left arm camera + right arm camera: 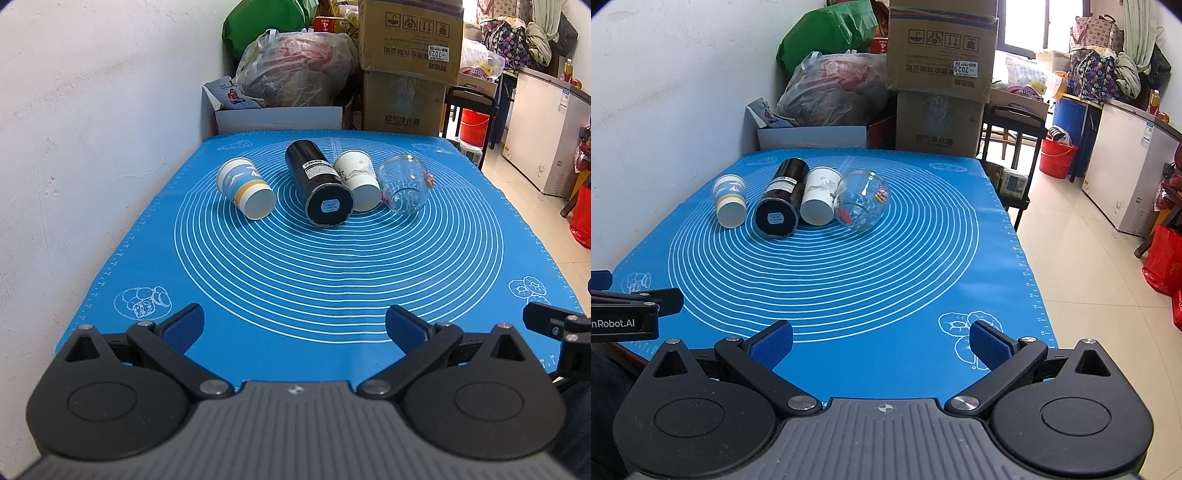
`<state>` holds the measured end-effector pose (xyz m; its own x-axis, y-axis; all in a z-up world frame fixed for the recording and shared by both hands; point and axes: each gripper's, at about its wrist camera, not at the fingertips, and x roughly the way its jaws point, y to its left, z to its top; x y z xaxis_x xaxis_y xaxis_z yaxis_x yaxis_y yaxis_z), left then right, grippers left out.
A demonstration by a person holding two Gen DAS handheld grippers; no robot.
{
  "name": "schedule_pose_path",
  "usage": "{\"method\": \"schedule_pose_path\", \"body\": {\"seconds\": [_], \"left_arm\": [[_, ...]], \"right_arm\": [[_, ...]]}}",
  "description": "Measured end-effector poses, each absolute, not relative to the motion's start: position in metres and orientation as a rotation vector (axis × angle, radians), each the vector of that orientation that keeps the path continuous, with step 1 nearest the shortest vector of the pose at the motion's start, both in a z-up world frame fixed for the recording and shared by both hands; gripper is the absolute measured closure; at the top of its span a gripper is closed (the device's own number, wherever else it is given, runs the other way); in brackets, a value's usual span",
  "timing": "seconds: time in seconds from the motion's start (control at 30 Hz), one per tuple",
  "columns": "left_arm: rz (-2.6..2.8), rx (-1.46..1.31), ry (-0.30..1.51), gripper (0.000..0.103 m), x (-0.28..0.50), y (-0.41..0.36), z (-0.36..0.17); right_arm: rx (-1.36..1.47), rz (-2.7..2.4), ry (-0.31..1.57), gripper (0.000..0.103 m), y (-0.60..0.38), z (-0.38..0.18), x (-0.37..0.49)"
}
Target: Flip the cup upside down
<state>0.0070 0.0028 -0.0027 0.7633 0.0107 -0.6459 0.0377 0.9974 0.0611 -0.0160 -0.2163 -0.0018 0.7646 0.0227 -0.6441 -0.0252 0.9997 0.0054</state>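
Several cups lie on their sides in a row on the blue mat, bases toward me: a blue-and-white paper cup, a tall black tumbler, a white paper cup and a clear glass cup. My left gripper is open and empty over the mat's near edge. My right gripper is open and empty, also near the front edge, well short of the cups.
A white wall runs along the left. Cardboard boxes, plastic bags and a white box stand behind the table. The mat ends at the right, with tiled floor, a red bucket and a freezer beyond.
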Motion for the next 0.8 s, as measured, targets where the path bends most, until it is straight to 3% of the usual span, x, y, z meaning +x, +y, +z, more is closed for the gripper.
{"method": "schedule_pose_path", "body": {"seconds": [0.8], "left_arm": [[-0.032, 0.100, 0.669, 0.000, 0.037, -0.020, 0.001]], "right_arm": [[0.026, 0.025, 0.687, 0.000, -0.237, -0.006, 0.010]]}}
